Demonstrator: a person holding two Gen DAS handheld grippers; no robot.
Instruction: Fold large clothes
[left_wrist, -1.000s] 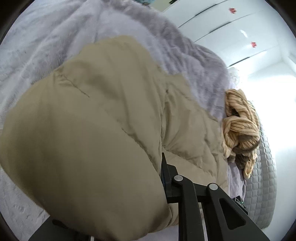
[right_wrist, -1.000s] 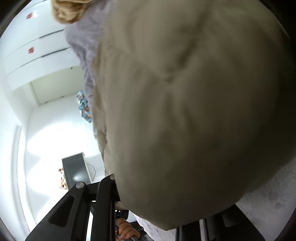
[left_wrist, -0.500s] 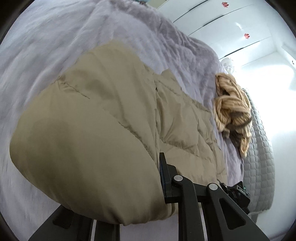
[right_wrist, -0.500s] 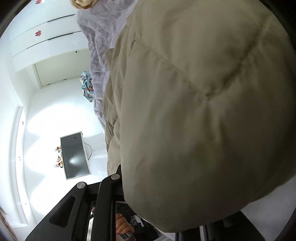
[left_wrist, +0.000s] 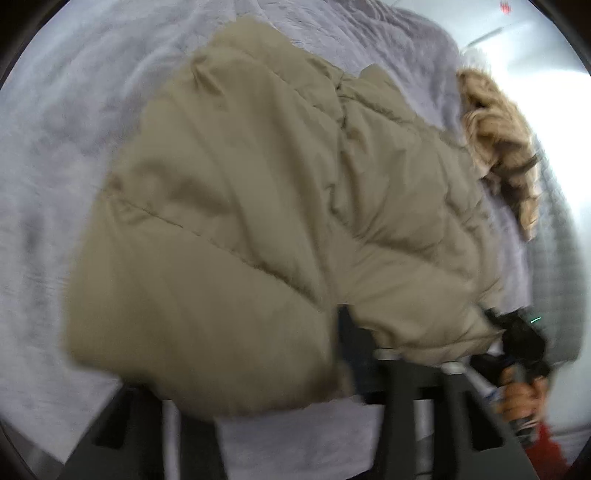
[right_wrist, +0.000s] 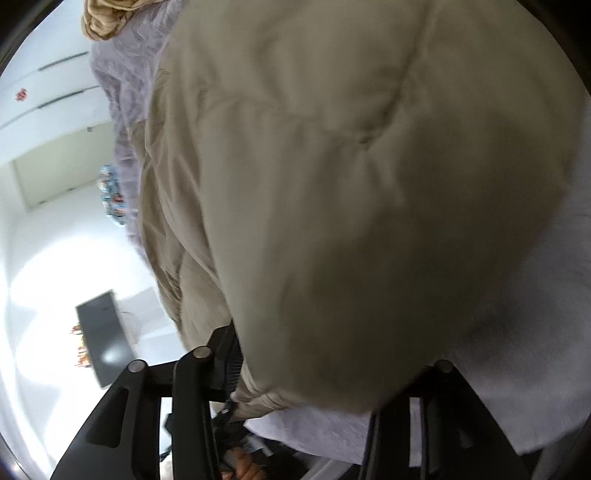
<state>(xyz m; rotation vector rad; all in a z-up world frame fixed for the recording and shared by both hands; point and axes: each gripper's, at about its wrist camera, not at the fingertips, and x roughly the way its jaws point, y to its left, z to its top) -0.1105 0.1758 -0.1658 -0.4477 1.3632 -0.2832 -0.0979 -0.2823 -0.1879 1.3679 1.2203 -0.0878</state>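
Note:
A large beige puffer jacket lies across a lilac fluffy bedspread. My left gripper is shut on the jacket's near edge, and the padded fabric bulges over its fingers and hides the tips. In the right wrist view the same jacket fills most of the frame. My right gripper is shut on the jacket's edge, with the fabric pinched between the black fingers. The right gripper and the hand holding it also show in the left wrist view, at the jacket's right corner.
A tan knitted garment lies bunched on the bed beyond the jacket; it also shows in the right wrist view. A grey quilted mattress edge runs along the right. White wardrobe doors, a dark screen and a patterned item stand beyond the bed.
Both grippers have moved with the jacket edge held; the jacket has bunched up and shifted across the bed. The right gripper and hand have come into the left wrist view.

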